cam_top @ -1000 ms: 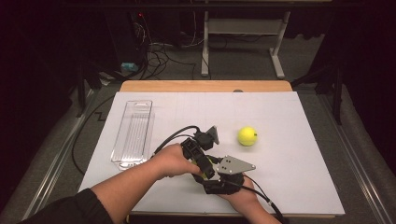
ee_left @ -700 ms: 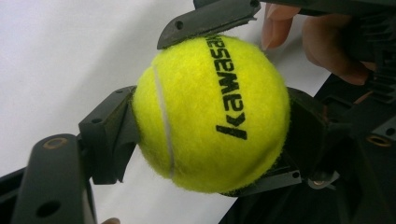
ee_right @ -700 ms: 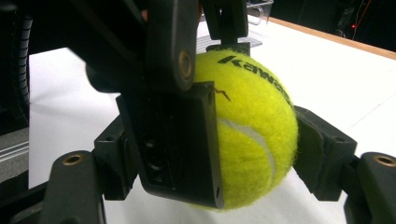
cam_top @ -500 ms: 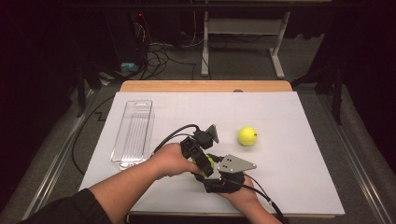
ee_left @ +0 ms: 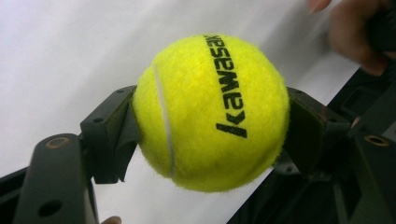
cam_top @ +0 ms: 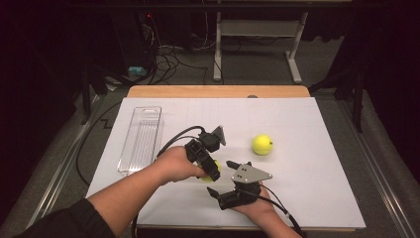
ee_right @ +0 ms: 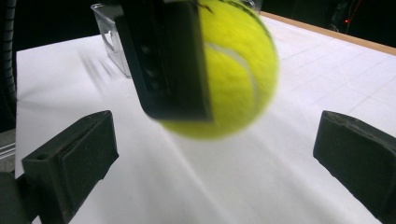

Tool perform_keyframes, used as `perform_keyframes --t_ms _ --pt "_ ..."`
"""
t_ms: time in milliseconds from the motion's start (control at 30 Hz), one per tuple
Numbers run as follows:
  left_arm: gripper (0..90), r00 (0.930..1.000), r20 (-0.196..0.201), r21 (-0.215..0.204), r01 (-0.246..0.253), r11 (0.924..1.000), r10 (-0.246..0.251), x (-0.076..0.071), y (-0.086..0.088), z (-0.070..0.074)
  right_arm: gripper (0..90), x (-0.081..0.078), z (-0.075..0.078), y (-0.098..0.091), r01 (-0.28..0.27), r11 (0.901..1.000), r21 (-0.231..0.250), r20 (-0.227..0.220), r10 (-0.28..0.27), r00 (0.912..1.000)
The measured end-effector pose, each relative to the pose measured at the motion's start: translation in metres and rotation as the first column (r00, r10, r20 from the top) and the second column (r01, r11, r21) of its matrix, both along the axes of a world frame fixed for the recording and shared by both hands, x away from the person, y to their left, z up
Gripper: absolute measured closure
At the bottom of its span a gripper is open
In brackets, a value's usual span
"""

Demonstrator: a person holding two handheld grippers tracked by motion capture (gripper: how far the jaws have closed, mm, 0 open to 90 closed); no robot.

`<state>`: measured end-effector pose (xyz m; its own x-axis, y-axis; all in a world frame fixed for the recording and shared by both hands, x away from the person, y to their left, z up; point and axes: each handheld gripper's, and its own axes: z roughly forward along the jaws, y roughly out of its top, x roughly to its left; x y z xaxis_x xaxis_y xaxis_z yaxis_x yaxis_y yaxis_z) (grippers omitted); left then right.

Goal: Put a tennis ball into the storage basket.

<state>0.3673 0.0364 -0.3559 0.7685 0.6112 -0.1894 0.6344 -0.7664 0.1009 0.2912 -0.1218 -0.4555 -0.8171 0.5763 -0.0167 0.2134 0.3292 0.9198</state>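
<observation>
Left gripper (cam_top: 212, 172) is clamped on a yellow tennis ball (ee_left: 212, 112); in the left gripper view both black pads press its sides, "Kawasaki" print facing the camera. Ball is off the white table cover (cam_top: 317, 163), held near the front middle of the table, just beside the right gripper (cam_top: 222, 179).

Right gripper's jaws have just been opening and now stand wide. In the right gripper view the held ball hangs between and above them, touching neither pad, with one left-gripper jaw in front of it. Right gripper's grey three-cornered plate faces up in the high view.

A second tennis ball (cam_top: 262, 145) sits on the cover, further back and to the right, well apart from both grippers. Clear plastic tray (cam_top: 141, 139) lies lengthwise on the left part of the cover, near the left forearm, nothing visible in it. Wooden table edge (cam_top: 218, 91) shows at the far side.
</observation>
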Motion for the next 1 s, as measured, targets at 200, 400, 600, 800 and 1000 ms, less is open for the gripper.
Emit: perform_keyframes --t_ms 200,400,600,800,1000 --pt "26.9 0.9998 -0.001 0.009 -0.022 0.9997 0.022 0.006 0.011 0.001 0.0 0.002 -0.001 -0.012 0.028 0.9995 -0.012 -0.003 -0.028 0.9996" --pt "26.9 0.9987 -0.001 0.02 -0.05 0.9985 0.05 0.012 0.025 0.0 0.0 0.004 -0.003 -0.028 0.07 0.9974 -0.017 0.008 -0.069 0.9976" --pt "26.9 0.9969 -0.005 0.03 -0.079 0.9964 0.079 0.015 0.04 -0.001 0.0 0.007 -0.004 -0.049 0.121 0.9924 -0.021 0.004 -0.121 0.9927" --pt "26.9 0.9942 -0.003 0.038 -0.108 0.9935 0.108 0.019 0.056 0.002 0.0 0.009 -0.001 -0.072 0.179 0.9838 -0.013 0.009 -0.179 0.9839" --pt "26.9 0.9908 -0.006 0.059 -0.135 0.9891 0.135 0.022 0.069 0.003 0.0 0.009 0.0 -0.095 0.229 0.9732 -0.021 0.019 -0.228 0.9734"
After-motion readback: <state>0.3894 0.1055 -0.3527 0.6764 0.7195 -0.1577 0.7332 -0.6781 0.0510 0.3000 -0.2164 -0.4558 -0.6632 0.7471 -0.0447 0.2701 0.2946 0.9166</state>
